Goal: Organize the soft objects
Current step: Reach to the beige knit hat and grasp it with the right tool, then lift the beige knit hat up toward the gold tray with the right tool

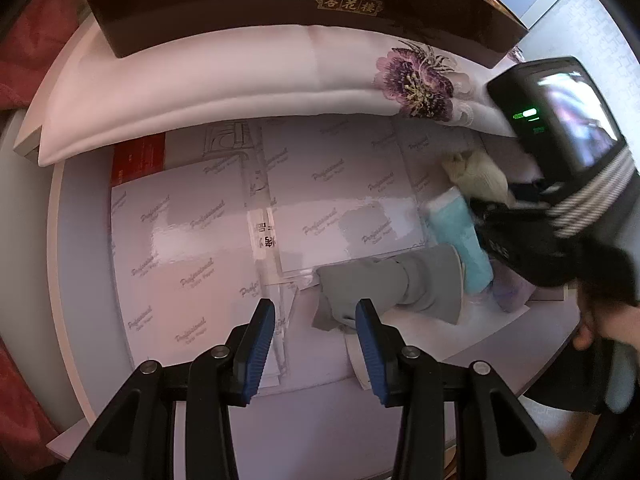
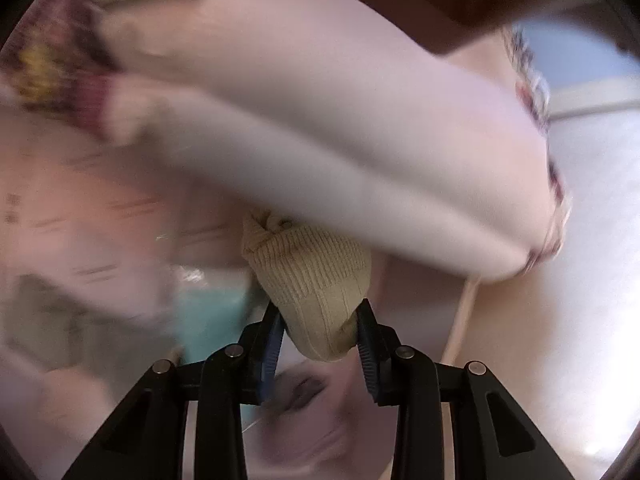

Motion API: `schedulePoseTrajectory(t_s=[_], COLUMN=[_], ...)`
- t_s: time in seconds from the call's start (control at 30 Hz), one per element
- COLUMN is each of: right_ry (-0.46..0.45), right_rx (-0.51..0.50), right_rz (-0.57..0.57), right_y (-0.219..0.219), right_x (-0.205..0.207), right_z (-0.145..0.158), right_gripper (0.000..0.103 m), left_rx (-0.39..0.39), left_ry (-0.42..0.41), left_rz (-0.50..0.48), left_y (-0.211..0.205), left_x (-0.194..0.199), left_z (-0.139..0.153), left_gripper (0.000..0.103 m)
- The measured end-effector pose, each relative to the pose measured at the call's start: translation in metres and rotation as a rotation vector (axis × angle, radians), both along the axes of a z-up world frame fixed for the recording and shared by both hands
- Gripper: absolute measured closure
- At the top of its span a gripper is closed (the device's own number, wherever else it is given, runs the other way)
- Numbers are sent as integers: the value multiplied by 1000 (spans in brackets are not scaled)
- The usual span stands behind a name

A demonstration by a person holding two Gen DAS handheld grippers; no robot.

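Right wrist view: the right tool (image 2: 320, 320) has pinched the cream sock (image 2: 310, 276) at its near end, its long axis running away toward the pillow (image 2: 320, 140). The left tool (image 1: 316, 320) gapes empty beside the grey sock (image 1: 392, 284), at the surface's right edge.

Both grippers: black plastic frames, silver screws, blue ribbed fingers (image 1: 260, 344). Sleeve (image 1: 592, 196) black, white-striped.

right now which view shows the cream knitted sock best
The right wrist view: the cream sock fills the centre, sharp, between the right gripper's pads. The left wrist view shows it small at the right, partly hidden.
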State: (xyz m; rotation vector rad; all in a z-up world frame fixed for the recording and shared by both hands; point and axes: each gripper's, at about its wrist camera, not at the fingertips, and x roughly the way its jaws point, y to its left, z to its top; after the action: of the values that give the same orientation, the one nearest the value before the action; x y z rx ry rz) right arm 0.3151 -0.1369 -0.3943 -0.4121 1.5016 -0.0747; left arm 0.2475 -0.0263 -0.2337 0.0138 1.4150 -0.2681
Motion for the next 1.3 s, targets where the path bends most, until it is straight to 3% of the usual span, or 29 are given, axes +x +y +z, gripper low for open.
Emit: schedulePoseTrajectory(t_s=[0.17,0.3,0.57,0.67,0.97,1.07,1.17,1.3], right_ry=[40,44,5,-7,-53,-75,-116,-188], right_rx=[173,236,302,325,380,404,458,539], right_rz=[-135,-205,-199,-196,-198,-196,-184,-146], right_y=[-11,-22,-44,-53,-50,-53,-56,-58], right_x=[-6,-2,-40,-43,-70,-80,-88,-97], right_z=[11,8,29,40,94,144,174,214], right_gripper=[68,68,68,68,68,68,68,68], left_rx=[9,23,111,110,92,99,112,133], left_ry=[-2,-10,24,44,80,82,87,93], left_rz=[-88,-174,-295,-359,-443,-454,-463,-456], left_y=[-10,-22,-39,-52,-74,-79,-79,-81], left_x=[-1,0,12,14,21,23,25,25], left_z=[3,9,-8,-18,-37,-41,-44,-52], left_gripper=[55,40,40,40,40,40,40,51])
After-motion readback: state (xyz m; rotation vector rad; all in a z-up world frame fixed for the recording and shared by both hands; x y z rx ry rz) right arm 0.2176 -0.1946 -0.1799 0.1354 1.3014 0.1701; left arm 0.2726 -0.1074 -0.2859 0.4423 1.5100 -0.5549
